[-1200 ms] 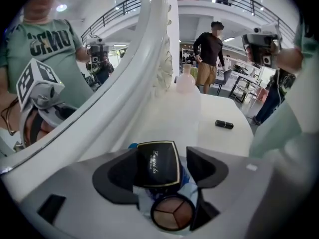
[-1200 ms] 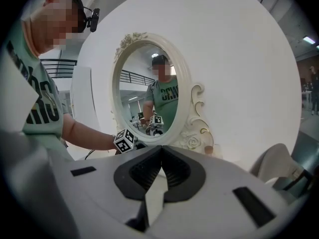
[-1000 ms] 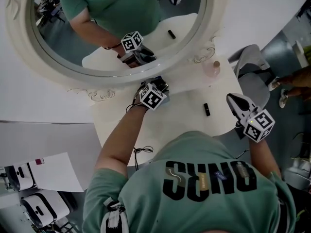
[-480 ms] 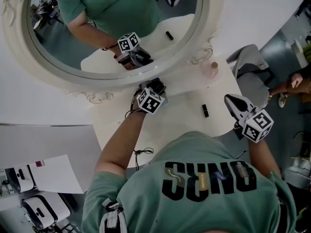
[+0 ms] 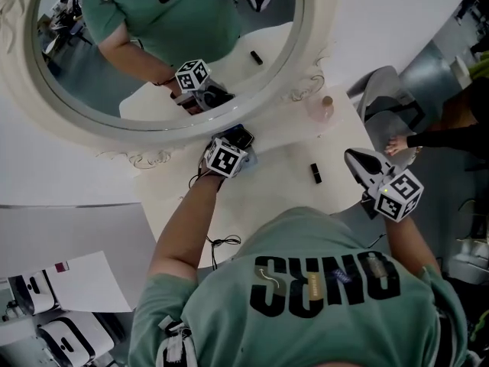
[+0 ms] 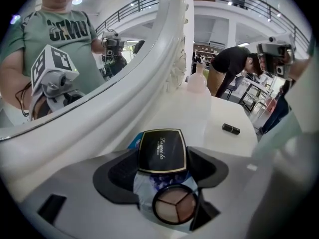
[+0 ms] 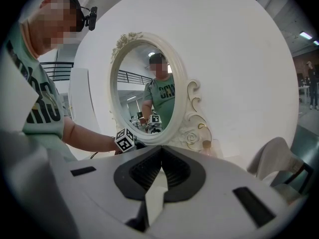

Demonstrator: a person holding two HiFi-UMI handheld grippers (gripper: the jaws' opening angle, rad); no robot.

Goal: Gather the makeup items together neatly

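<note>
Squarely between the jaws of the left gripper (image 6: 162, 159) sits a square black compact (image 6: 161, 144) with a thin gold edge, and the dark pads press against its two sides, so the gripper is clamped on it. Nearer the camera, behind the compact, a round pan (image 6: 173, 206) with three beige and pink shades lies on something patterned blue and white; whether these belong to the compact cannot be told. Just to the left of this gripper curves the white ornate frame of an oval mirror (image 6: 149, 78), which reflects the gripper's marker cube and the person in a green shirt. Ahead of the jaws and to their right, well apart from the compact, a small black lipstick tube (image 6: 231, 129) lies on its side on the white table (image 6: 199, 116). Farther ahead, close to the mirror frame, a pale pink bottle (image 6: 198, 83) stands upright. The right gripper (image 7: 160, 153) has its jaws pressed together at the tips with nothing between them; in the head view it hangs past the table's right edge, with the lipstick tube between it and the left gripper. Beyond it stands a grey chair (image 5: 382, 102), and another person's arm (image 5: 439, 138) reaches in from the right.
</note>
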